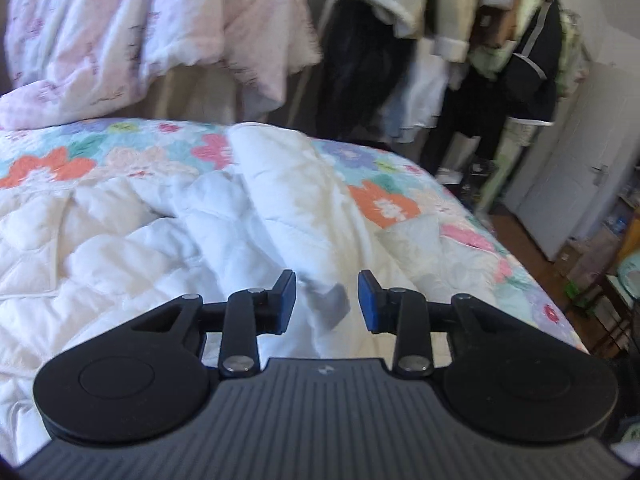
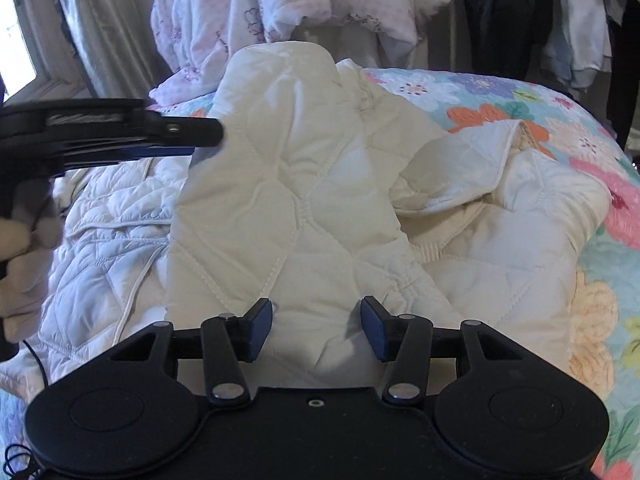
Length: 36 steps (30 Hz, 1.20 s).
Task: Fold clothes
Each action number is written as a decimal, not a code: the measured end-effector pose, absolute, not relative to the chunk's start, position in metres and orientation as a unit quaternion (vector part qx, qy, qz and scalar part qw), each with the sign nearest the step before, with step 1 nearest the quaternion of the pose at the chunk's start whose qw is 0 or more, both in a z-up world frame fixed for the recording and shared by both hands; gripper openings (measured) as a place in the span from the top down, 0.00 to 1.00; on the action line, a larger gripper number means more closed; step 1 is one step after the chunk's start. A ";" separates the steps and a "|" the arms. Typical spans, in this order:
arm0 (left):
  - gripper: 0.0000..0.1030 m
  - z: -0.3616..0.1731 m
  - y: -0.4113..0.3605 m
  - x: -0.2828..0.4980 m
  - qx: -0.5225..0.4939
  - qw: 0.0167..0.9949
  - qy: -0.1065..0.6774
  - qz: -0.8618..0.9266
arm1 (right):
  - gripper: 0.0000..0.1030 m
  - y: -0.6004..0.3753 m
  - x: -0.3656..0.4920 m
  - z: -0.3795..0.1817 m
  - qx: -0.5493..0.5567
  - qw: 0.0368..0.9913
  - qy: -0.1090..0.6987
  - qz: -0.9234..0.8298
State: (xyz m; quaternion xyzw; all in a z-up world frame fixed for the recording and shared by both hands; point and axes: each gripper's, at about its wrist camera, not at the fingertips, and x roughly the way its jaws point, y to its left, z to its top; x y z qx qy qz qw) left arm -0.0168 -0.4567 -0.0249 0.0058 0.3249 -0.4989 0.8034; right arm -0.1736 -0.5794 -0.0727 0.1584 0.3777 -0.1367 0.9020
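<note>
A white quilted jacket [image 1: 168,236] lies crumpled on a bed with a floral quilt [image 1: 384,200]. In the right wrist view one sleeve [image 2: 288,184] of the jacket is raised into a tall fold over the body. My left gripper [image 1: 327,300] is open just above the jacket's fabric, nothing between its blue pads. It also shows from the side in the right wrist view [image 2: 208,132], touching the raised sleeve's left edge. My right gripper [image 2: 316,330] is open, with the sleeve's lower part lying in the gap between its pads [image 2: 260,330].
A pink-and-white blanket [image 1: 152,36] hangs behind the bed. A rack of hanging clothes [image 1: 460,40] stands at the back right. A white door [image 1: 576,184] and cluttered floor lie to the right of the bed edge. A window [image 2: 16,40] is at far left.
</note>
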 end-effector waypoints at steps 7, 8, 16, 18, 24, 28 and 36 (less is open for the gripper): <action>0.68 -0.071 -0.470 -0.009 0.052 0.800 0.379 -0.461 | 0.44 -0.574 -0.166 -0.085 0.161 0.896 0.390 -0.137; 0.68 -0.073 -0.470 -0.008 0.050 0.800 0.383 -0.460 | 0.44 -0.572 -0.166 -0.086 0.155 0.897 0.390 -0.138; 0.58 -0.030 -0.420 -0.029 0.041 0.810 0.368 -0.455 | 0.42 -0.550 -0.173 -0.055 0.132 0.915 0.359 -0.128; 0.51 -0.018 -0.391 -0.037 0.040 0.813 0.357 -0.457 | 0.40 -0.530 -0.175 -0.039 0.112 0.927 0.342 -0.108; 0.45 -0.002 -0.307 -0.035 0.074 0.831 0.375 -0.405 | 0.40 -0.477 -0.159 -0.027 0.046 0.936 0.342 -0.068; 0.43 -0.013 -0.242 -0.026 0.077 0.847 0.400 -0.342 | 0.40 -0.458 -0.136 -0.037 -0.057 0.924 0.371 -0.074; 0.43 -0.056 -0.136 -0.021 -0.004 0.835 0.486 -0.260 | 0.48 -0.511 -0.118 -0.052 -0.091 0.896 0.385 -0.203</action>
